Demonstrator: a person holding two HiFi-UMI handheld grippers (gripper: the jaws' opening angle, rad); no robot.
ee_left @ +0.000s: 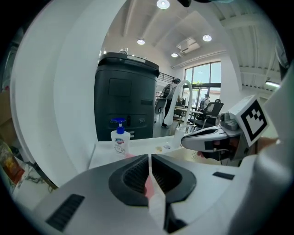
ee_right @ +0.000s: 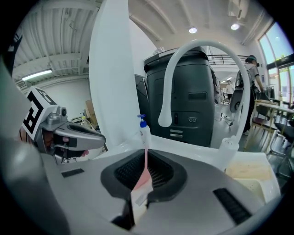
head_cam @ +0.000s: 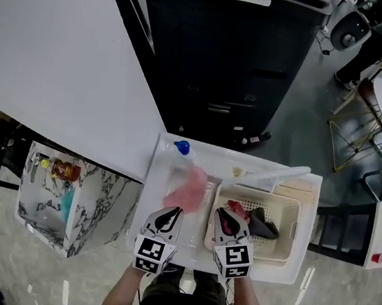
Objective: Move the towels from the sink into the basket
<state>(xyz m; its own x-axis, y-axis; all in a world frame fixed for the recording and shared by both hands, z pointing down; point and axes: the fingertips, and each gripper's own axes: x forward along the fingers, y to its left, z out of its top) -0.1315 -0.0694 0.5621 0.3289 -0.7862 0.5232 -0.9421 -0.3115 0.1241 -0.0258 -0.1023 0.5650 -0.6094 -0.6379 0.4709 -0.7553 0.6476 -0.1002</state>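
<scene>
Grip state: left tool (ee_left: pixel 149 172) and right tool (ee_right: pixel 146 172) each clamp pink towel (head_cam: pixel 187 190) fabric; its bulk lies ahead of our left tool in the sink (head_cam: pixel 159 200). We judge this two-point hold eases transfer to the basket (head_cam: pixel 291 228).

My head view looks steeply down on the white sink surface (head_cam: pixel 245 164); both gripper views face forward, low, sharing the blue-pump soap bottle (ee_left: pixel 119 140).

L gripper (head_cam: pixel 172 215) & R gripper (head_cam: pixel 225 219) side by side, tilted down, jaws pinched, prob. on cloth (ee_right: pixel 143 176)
</scene>
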